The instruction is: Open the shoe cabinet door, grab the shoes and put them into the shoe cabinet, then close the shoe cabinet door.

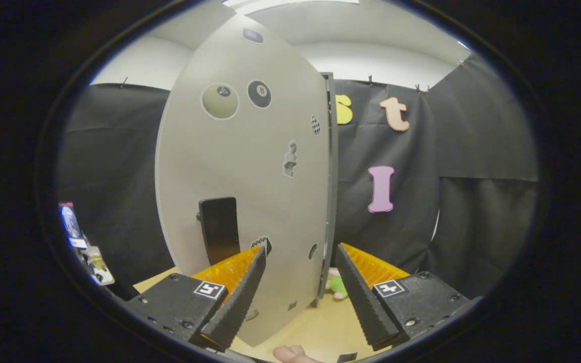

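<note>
The grey shoe cabinet door [250,166] stands close in front of me, dotted with small stickers. Its black handle [218,229] sits low on the panel, just above my left finger [240,297]. The door's dark side edge [331,176] runs down just inside my right finger [361,297]. My gripper [300,249] is open, with the lower part of the door panel showing in the gap between the fingers and neither finger pressing on it.
A light wooden surface [321,327] lies below the door. A small green and pink toy [338,287] sits beyond the door edge. A person's fingertip [293,354] shows under the gripper. Some small coloured items [83,247] hang far left of the door.
</note>
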A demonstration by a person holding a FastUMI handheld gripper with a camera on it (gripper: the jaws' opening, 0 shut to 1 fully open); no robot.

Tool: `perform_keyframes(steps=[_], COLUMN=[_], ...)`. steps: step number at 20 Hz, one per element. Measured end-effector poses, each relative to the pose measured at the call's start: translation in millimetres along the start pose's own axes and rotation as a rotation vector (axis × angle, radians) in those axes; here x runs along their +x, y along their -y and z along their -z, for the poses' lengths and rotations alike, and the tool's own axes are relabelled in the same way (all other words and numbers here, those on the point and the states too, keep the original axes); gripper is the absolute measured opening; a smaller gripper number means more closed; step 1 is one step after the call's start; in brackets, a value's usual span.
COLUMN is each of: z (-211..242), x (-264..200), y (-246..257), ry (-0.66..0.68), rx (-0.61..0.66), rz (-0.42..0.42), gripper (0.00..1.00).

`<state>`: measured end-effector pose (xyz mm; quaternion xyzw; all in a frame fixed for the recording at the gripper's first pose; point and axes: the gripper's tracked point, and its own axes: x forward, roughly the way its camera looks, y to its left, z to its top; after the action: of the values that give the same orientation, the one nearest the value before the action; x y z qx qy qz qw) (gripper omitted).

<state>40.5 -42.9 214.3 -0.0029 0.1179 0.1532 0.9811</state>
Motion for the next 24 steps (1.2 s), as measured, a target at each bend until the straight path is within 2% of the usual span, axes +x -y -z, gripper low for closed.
perform_keyframes(steps=[7,12,17,21,24], z=[-1,9,21,17,20], x=[43,92,108,90,65], y=[-57,-104,-122,-131,-129], ry=[0.009,-0.012,0.005,0.059,0.074], rx=[0.001,0.061,0.013,-0.003,0.042], rz=[-0.074,-0.139,-0.082,-0.042,0.02], gripper=[0.93,0.95,0.96,0.97,0.97])
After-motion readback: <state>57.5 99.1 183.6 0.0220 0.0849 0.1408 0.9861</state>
